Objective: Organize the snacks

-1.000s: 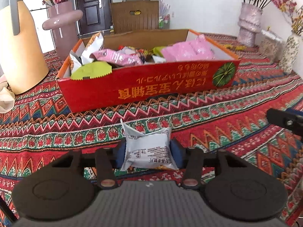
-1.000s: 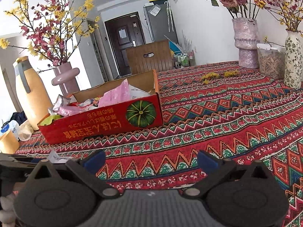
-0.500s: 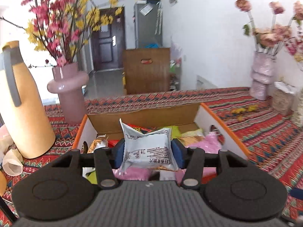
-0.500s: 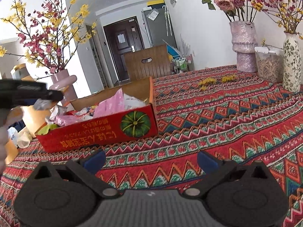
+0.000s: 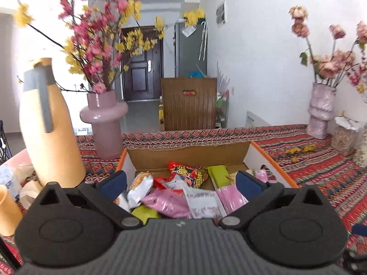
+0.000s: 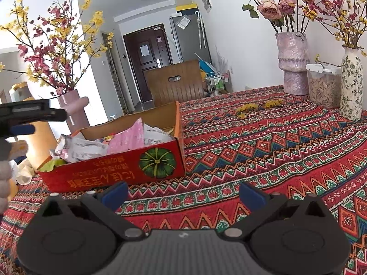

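Left wrist: tongs just opened, packet in box.

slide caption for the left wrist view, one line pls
Left gripper, jaws just opened, hovers over the cardboard box with the white snack packet released onto the pile inside.

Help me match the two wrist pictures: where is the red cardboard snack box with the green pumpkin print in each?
Left wrist: red cardboard snack box, lower centre, seen from above, interior showing.
Right wrist: left of centre, red printed side facing the camera.
Shared landmark: pink ringed vase behind it.
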The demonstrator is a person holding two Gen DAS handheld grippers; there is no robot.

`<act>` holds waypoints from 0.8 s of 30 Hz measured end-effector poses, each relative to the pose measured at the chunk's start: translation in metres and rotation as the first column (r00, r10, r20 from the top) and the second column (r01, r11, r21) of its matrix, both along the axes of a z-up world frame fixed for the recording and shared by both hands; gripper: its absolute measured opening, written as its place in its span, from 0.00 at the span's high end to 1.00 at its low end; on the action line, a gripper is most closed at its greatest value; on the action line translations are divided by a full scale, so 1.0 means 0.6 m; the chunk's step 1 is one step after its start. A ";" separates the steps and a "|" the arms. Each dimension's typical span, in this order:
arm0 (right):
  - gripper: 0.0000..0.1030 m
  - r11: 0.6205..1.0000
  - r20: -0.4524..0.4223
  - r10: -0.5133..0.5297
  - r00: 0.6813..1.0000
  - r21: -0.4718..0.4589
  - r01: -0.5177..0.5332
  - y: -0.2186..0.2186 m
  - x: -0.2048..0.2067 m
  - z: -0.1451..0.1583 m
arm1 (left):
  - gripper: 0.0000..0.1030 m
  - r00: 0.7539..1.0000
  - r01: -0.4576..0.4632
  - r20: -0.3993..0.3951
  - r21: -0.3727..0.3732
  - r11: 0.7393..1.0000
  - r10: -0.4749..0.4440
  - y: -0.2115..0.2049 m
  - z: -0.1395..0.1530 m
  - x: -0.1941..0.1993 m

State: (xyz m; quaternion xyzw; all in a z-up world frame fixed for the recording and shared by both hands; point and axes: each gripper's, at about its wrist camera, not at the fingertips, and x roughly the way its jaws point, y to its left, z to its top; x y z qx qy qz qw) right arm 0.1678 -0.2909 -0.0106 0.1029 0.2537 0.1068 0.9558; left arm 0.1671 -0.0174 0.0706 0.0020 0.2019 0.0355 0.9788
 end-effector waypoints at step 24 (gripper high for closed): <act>0.00 0.990 0.026 0.120 0.992 -0.083 -0.117 0.064 -0.132 0.043 | 0.00 0.994 0.047 -0.101 -0.045 0.998 -0.051 0.015 -0.077 -0.230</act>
